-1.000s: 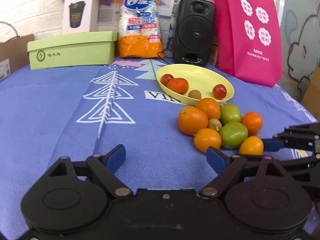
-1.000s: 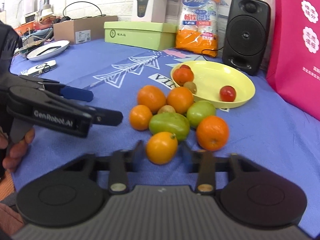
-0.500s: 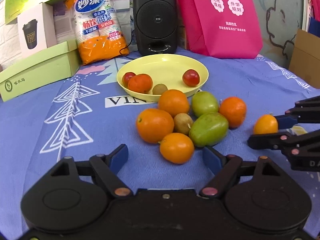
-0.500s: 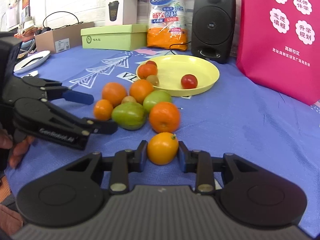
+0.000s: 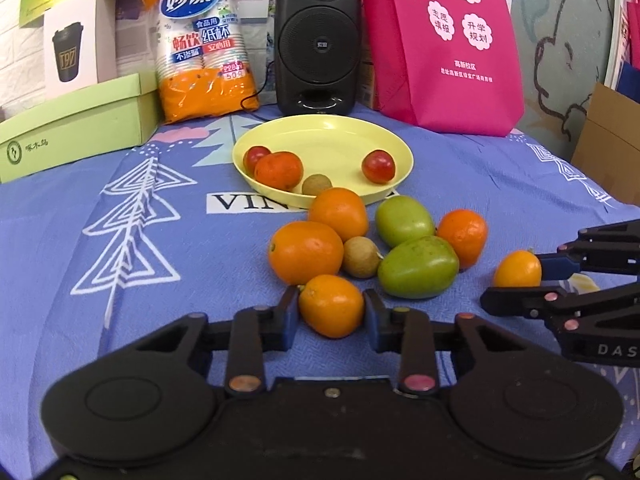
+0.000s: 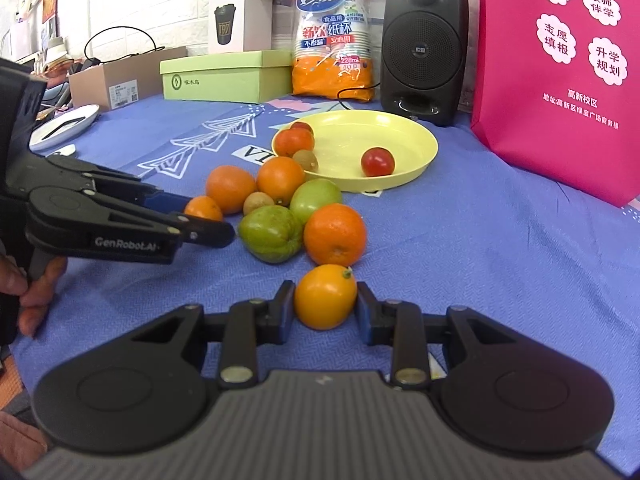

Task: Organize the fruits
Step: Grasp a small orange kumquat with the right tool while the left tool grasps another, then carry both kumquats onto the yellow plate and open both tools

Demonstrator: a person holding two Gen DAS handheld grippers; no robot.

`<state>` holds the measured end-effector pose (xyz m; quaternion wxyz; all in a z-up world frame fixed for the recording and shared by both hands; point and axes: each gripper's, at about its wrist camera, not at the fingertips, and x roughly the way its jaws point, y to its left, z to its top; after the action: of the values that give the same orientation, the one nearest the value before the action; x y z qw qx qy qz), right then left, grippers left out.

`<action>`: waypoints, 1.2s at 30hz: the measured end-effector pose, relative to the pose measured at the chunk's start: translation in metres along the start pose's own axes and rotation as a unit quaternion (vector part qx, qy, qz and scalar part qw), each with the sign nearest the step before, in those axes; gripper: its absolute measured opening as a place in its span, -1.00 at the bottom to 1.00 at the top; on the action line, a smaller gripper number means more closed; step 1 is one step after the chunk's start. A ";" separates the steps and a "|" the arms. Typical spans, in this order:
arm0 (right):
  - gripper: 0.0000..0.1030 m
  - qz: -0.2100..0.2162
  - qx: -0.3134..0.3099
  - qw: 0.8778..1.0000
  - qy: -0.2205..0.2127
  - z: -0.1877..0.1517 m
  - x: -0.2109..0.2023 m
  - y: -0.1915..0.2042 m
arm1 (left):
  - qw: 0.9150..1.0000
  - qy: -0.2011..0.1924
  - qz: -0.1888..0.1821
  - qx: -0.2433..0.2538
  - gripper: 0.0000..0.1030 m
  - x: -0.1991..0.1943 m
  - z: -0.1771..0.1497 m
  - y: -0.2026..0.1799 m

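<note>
"GenRobot.AI" lettering marks left tool [image 6: 208, 220] gripping small orange [image 5: 331, 306].

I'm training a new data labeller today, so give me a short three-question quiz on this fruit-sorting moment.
1. True or false: the left claw is closed on a small orange citrus fruit.
2. How many fruits lie in the round yellow plastic plate? A) two B) four C) six
3. Fill in: the right claw grips a yellow-orange ____ fruit on the blue patterned tablecloth.

Key: 1 true, its jaws have just been closing and the pads now press the fruit. 2 B: two red cherry tomatoes, one reddish-orange fruit, one small brown one. 3 round.
</note>
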<state>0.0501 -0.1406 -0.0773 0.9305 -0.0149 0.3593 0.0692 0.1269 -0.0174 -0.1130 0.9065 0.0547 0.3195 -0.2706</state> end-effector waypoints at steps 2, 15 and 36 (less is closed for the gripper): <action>-0.40 0.000 0.000 1.000 0.000 0.000 0.000 0.000 | 1.000 -0.003 0.002 0.008 -0.38 -0.003 -0.002 -0.005; -0.40 0.012 -0.006 1.000 -0.023 0.017 -0.005 -0.003 | 0.999 -0.033 -0.013 0.016 -0.38 -0.034 0.014 0.001; -0.40 -0.034 0.001 0.999 -0.010 0.128 0.113 -0.055 | 1.000 -0.003 -0.005 0.016 -0.38 0.113 0.143 0.032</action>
<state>0.2260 -0.1722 -0.0600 0.9358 -0.0253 0.3498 0.0368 0.2952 -0.0807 -0.0714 0.9052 0.0672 0.3126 -0.2800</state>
